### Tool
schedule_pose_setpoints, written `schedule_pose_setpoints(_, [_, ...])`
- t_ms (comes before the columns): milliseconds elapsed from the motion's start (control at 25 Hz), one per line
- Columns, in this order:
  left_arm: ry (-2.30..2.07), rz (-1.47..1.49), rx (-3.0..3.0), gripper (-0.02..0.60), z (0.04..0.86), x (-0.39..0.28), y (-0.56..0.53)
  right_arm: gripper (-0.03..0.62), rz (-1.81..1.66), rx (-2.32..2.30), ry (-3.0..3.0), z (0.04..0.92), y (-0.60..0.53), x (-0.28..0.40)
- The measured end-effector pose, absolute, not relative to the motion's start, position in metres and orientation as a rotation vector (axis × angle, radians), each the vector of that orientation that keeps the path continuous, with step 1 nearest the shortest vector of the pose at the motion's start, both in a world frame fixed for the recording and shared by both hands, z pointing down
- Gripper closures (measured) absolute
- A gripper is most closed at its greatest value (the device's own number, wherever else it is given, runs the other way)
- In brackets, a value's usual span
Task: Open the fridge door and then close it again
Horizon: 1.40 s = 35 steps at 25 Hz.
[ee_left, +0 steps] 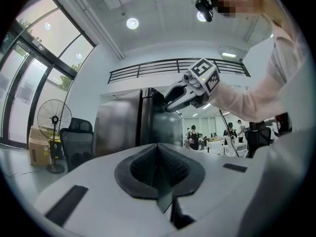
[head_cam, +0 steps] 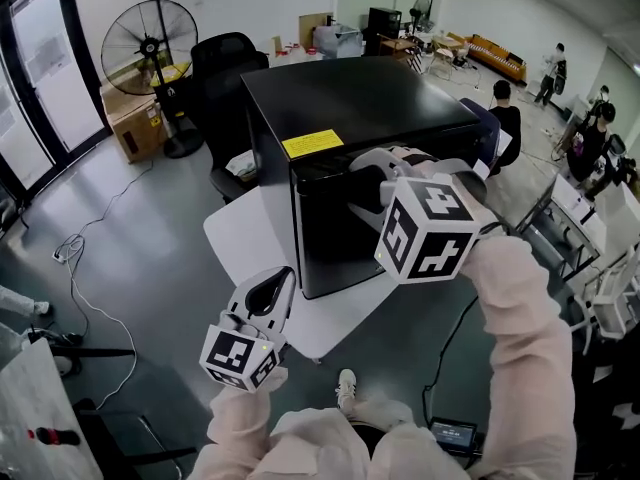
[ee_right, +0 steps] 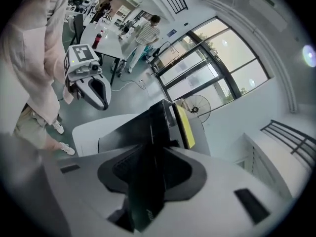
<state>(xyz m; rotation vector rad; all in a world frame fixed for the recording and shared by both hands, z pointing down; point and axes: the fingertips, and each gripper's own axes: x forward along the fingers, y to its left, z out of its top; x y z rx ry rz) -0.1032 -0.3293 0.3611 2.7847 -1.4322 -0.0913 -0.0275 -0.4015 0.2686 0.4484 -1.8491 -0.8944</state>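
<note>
A black mini fridge (head_cam: 370,98) with a yellow label (head_cam: 312,144) on its top front edge stands on a low white table (head_cam: 240,238). My right gripper (head_cam: 365,183) reaches down onto the top front corner of the fridge door (head_cam: 330,238). In the right gripper view the door's dark edge (ee_right: 158,122) runs in between the jaws of that gripper (ee_right: 150,169), which grip it. My left gripper (head_cam: 272,290) hangs lower left over the table, away from the fridge, held level. Its jaws (ee_left: 159,169) meet with nothing between them. The door looks closed or barely ajar.
A standing fan (head_cam: 148,48), a cardboard box (head_cam: 135,123) and a black office chair (head_cam: 225,68) are behind the fridge on the left. Cables (head_cam: 90,258) trail over the grey floor. People stand at desks (head_cam: 500,108) to the right rear. A small screen (head_cam: 452,433) lies by my feet.
</note>
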Motion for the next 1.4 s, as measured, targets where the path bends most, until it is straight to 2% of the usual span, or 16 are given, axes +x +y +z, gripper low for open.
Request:
schedule_pose_setpoints(80, [-1.416, -0.096, 2.793, 0.569, 0.36, -0.101, -0.328, 0.462, -0.89, 0.44, -1.836, 0.27, -0.399, -0.027])
schedule_pose_setpoints(160, [-1.4, -0.097, 2.802, 0.569, 0.359, -0.099, -0.324, 0.399, -0.879, 0.418, -1.82, 0.274, -0.395, -0.026])
schedule_pose_setpoints(200, [-1.393, -0.098, 2.805, 0.569, 0.36, -0.098, -0.323, 0.389, -0.875, 0.416, -1.815, 0.275, -0.394, -0.026])
schedule_pose_setpoints(720, [-1.337, -0.11, 2.816, 0.569, 0.367, -0.102, -0.288, 0.425, -0.912, 0.595, -1.739, 0.28, -0.389, -0.025])
schedule_pose_setpoints(1200, [-1.315, -0.208, 2.773, 0.569, 0.371, -0.124, -0.259, 0.424, -0.95, 0.714, -1.66, 0.28, -0.389, -0.026])
schedule_pose_setpoints(1400, [-1.308, -0.186, 2.767, 0.569, 0.379, -0.132, -0.254, 0.447, -0.98, 0.774, -1.603, 0.277, -0.392, -0.025])
